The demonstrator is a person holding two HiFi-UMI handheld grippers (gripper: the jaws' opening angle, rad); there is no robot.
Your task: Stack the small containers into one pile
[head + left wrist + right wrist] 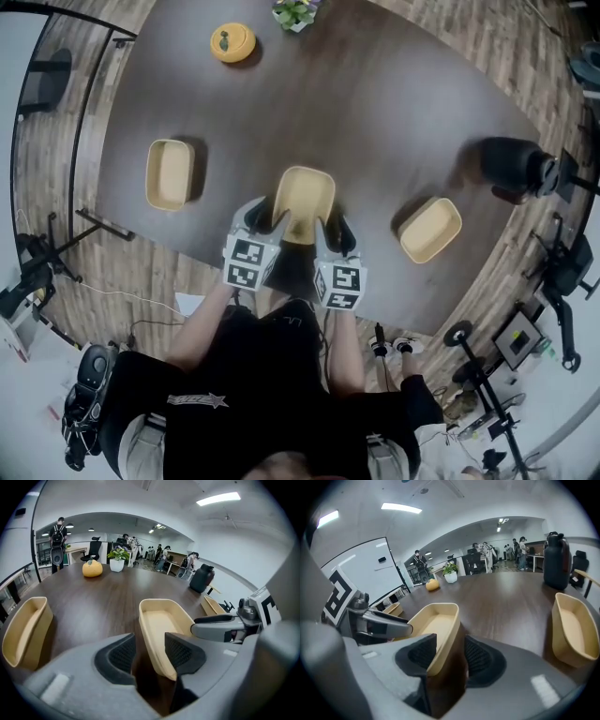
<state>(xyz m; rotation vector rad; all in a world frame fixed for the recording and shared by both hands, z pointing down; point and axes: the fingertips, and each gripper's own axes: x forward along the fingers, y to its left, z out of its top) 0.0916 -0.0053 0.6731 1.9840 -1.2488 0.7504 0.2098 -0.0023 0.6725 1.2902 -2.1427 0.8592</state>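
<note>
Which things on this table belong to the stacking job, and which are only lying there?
For the job:
- left container
- middle container
- right container

Only lying about:
- orange fruit-shaped object
- potted plant
- black jug

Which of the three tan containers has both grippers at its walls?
The middle container: the left gripper and right gripper each straddle one of its side walls. The left container and right container stand alone, untouched.

wide bare table (375, 122) gaps beside middle container (304, 197); black jug (511, 164) far right
</note>
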